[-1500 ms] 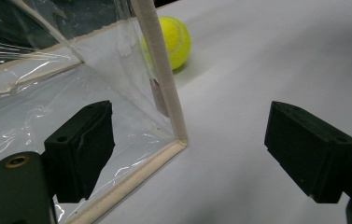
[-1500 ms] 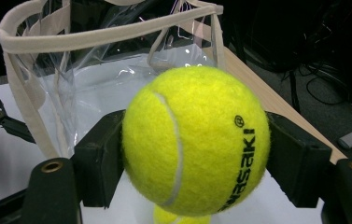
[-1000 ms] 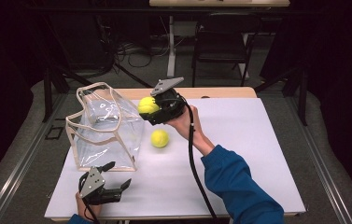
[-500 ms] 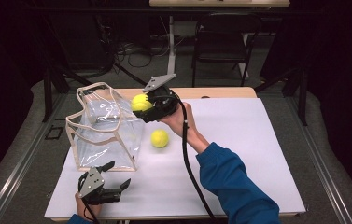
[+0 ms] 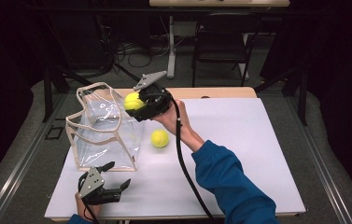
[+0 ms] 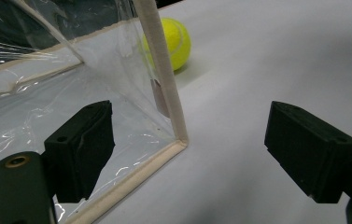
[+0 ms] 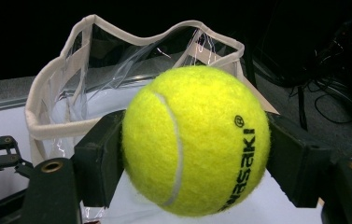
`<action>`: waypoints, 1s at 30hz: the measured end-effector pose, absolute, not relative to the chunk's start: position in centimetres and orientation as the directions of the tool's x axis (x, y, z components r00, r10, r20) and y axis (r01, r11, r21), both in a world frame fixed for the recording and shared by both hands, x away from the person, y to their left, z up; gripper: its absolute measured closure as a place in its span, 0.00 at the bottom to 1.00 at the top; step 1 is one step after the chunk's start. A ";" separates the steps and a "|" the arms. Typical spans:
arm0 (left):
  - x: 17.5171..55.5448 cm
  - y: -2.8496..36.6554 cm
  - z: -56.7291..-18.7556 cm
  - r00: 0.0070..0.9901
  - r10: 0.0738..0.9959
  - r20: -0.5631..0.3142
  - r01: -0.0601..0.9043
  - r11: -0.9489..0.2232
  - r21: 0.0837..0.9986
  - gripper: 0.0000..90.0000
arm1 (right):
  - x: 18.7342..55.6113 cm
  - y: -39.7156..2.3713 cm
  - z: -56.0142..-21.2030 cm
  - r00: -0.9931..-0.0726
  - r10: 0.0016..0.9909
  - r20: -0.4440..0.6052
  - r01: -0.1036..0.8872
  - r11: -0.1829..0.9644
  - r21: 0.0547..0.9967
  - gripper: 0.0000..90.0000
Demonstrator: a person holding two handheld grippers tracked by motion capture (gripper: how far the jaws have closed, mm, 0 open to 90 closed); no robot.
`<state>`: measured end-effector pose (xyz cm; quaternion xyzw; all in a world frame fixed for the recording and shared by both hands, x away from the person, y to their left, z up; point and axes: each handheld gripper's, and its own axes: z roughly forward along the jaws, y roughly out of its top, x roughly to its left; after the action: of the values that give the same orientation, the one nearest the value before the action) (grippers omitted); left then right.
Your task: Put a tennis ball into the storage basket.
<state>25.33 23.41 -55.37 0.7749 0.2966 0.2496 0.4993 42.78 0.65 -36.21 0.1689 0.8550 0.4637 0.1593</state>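
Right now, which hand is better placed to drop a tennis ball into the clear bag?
The right. Its gripper is shut on a tennis ball at the clear bag's open rim. The left gripper sits open and empty, low by the bag's base.

Black chair [image 5: 220, 44] behind white table [image 5: 257, 154]

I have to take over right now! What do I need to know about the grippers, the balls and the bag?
Right gripper: shut on a tennis ball, held up at the rim of the clear bag.
Left gripper: open, holding nothing, low on the table near the bag's bottom corner.
Second tennis ball: lying on the white table just beside the bag.
Done: one ball picked up and brought to the bag's opening.
Left: probably drop that ball into the bag, then fetch the second ball. No ball can be seen inside the bag yet.
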 end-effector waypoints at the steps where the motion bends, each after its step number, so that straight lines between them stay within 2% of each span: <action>1: 25.4 23.4 -55.4 0.700 0.709 0.091 0.210 -0.326 0.922 0.18 | 42.8 0.7 -36.2 -0.892 0.436 -0.118 0.140 0.514 0.846 0.30; 30: 25.4 23.4 -55.4 0.700 0.708 0.087 0.210 -0.321 0.924 0.18 | 42.4 2.7 -35.4 -0.898 0.418 -0.134 0.098 0.487 0.868 0.30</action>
<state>25.36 23.42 -55.40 0.7737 0.2968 0.2484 0.5016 42.37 2.69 -35.39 0.1524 0.8462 0.4829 0.1661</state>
